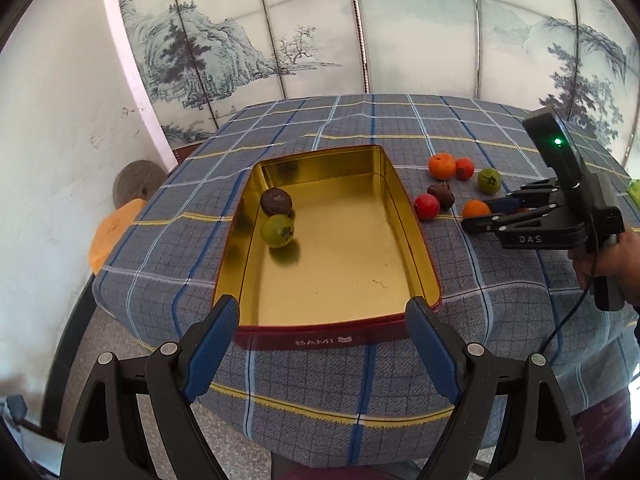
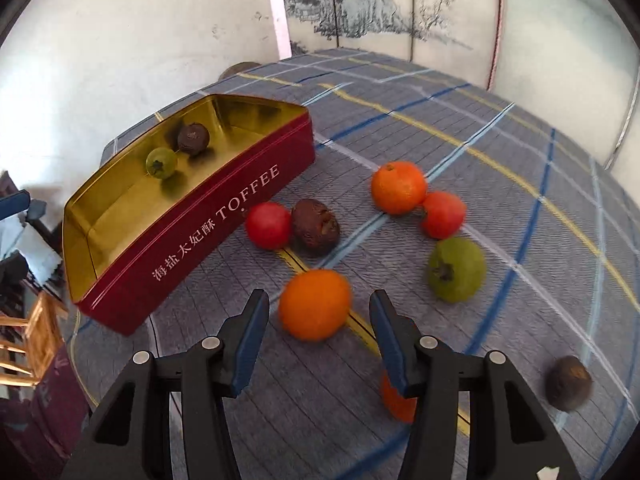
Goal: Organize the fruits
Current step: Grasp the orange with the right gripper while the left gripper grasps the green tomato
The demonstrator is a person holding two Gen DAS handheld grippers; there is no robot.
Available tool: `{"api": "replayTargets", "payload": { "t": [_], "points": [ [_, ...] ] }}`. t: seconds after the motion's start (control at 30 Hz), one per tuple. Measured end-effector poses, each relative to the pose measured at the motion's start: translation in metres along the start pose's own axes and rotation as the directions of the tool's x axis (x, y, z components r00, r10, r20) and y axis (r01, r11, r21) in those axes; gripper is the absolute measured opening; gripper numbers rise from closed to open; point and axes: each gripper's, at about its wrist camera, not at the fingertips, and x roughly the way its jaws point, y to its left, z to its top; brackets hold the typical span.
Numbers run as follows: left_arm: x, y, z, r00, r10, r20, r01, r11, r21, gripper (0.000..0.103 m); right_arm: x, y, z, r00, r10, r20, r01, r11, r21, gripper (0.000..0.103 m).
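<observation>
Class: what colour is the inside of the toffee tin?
Shiny gold inside the tin; clearest in the left wrist view.

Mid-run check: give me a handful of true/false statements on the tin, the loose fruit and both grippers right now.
1. The toffee tin holds two fruits. True: a brown fruit and a green fruit.
2. The right gripper is shut on a fruit. False: it is open, with the near orange fruit just ahead between its fingers, not clamped.
3. A second green fruit lies on the tablecloth outside the tin. True.
4. The left gripper carries a red fruit. False: it is open and empty, at the tin's near end.
5. The tin has its lid on. False: it is open-topped.
</observation>
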Motion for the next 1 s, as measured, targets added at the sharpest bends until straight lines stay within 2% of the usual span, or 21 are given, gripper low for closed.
{"api": "replayTargets", "payload": {
  "t": [0.1,0.2,0.3,0.4,0.53,0.6,0.7,0.83,1.0],
  "points": [
    [0.0,-0.009,0.008,1.0,-0.02,0.013,0.02,0.999,0.035,0.085,-0.008,-0.002,-0.002,1.0,0.002,0.024,-0.002,1.0,0.021,0.031],
    [-0.001,-0.019,0.018,0.994,-0.109,0.021,0.108,0.992,0.059,0.085,-0.052,-0.025,-0.016,0.989,0.009,0.145,-0.027,0.992,0.122,0.031],
    [-0.001,-0.035,0.026,0.981,-0.194,0.024,0.191,0.977,0.098,0.085,-0.094,-0.056,-0.044,0.975,-0.069,0.211,0.02,0.974,0.224,0.031],
    [0.002,-0.06,0.04,0.957,-0.289,0.019,0.284,0.949,0.14,0.085,-0.123,-0.102,-0.086,0.961,-0.216,0.173,0.151,0.934,0.324,0.032],
    [0.014,-0.096,0.064,0.923,-0.385,-0.015,0.382,0.911,0.153,0.085,-0.138,-0.146,-0.131,0.94,-0.33,0.088,0.266,0.868,0.419,0.032],
    [0.021,-0.108,0.075,0.917,-0.397,-0.022,0.396,0.908,0.138,0.085,-0.14,-0.16,-0.146,0.934,-0.351,0.064,0.288,0.847,0.446,0.032],
    [0.046,-0.128,0.1,0.909,-0.411,-0.067,0.416,0.9,0.127,0.085,-0.142,-0.174,-0.162,0.938,-0.338,0.074,0.262,0.834,0.486,0.032],
    [0.083,-0.151,0.127,0.898,-0.422,-0.128,0.433,0.897,0.081,0.084,-0.141,-0.176,-0.165,0.942,-0.323,0.096,0.24,0.844,0.48,0.032],
    [0.126,-0.177,0.144,0.915,-0.361,-0.18,0.381,0.92,0.093,0.076,-0.144,-0.177,-0.17,0.947,-0.294,0.129,0.2,0.854,0.481,0.033]
  ]
}}
